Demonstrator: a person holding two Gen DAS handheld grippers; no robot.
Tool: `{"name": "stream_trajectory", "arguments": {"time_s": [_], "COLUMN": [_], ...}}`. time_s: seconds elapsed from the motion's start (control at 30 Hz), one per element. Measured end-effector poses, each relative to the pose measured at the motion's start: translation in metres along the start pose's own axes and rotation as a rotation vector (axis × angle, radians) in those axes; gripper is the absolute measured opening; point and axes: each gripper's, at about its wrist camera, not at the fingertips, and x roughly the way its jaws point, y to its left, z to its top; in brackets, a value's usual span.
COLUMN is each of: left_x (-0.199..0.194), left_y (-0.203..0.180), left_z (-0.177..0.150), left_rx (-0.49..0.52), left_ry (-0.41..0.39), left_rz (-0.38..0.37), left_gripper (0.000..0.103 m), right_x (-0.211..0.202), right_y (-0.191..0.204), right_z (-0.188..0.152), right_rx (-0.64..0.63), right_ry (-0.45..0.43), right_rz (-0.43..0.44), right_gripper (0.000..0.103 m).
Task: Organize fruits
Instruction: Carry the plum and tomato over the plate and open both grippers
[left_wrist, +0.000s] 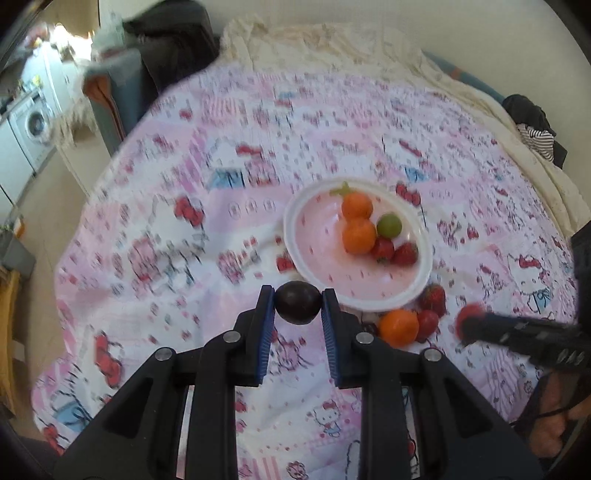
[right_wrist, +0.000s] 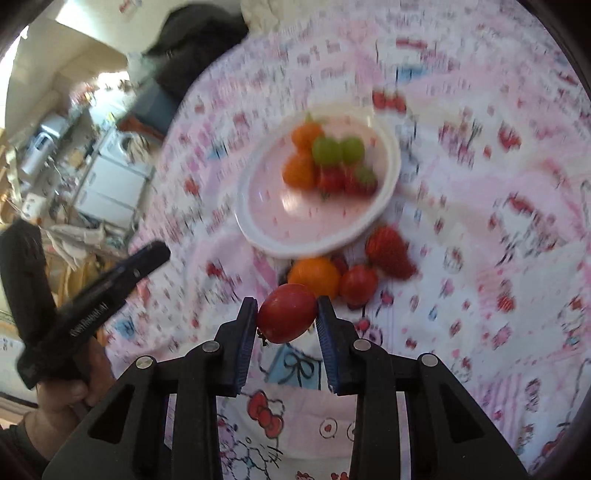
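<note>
A white plate (left_wrist: 295, 229) with a pink centre lies on the patterned cloth; it also shows in the right wrist view (right_wrist: 258, 221). It holds two oranges (left_wrist: 358, 236), a green grape (left_wrist: 389, 225) and strawberries (left_wrist: 404, 253). My left gripper (left_wrist: 298, 301) is shut on a dark plum (left_wrist: 297, 302), held just short of the plate's near rim. My right gripper (right_wrist: 286, 312) is shut on a red tomato (right_wrist: 286, 313), above the cloth near the plate. An orange (right_wrist: 314, 277), a small tomato (right_wrist: 358, 284) and a strawberry (right_wrist: 388, 251) lie on the cloth beside the plate.
The pink Hello Kitty cloth (left_wrist: 184, 229) covers a bed. A cream blanket (left_wrist: 332, 40) lies at its far edge, dark clothes (left_wrist: 532, 118) at the right. A washing machine (left_wrist: 33, 125) and floor are off the left side.
</note>
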Motion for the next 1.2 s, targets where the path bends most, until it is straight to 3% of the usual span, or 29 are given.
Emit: {"name": "stream_trajectory", "arguments": {"time_s": [0.2,0.4,0.73,1.2], "left_x": [-0.019,-0.009,0.041,0.136], "left_y": [-0.012,-0.019,-0.029,-0.018], "left_z": [0.021,0.048,0.075,0.079], "left_rx": [0.050,0.080,0.145,0.088], "left_ry": [-0.093,-0.079,-0.026,0.100], "left_rz": [-0.020,-0.036,-0.016,0.006], "left_gripper": [0.021,0.021,0.022,0.022], "right_x": [-0.042,-0.058,-0.018,0.056], "right_y": [0.012,0.004,-0.022,-0.045], "right_z": [0.027,0.063,0.111,0.120], "right_rx": [-0.049,-0.043,-0.026,-0.069], "right_ry": [-0.187,-0.273,-0.194,-0.010], "right_rz": [0.036,0.052,-0.028,-0.168], "right_gripper": [0.034,0.034,0.034,0.034]}}
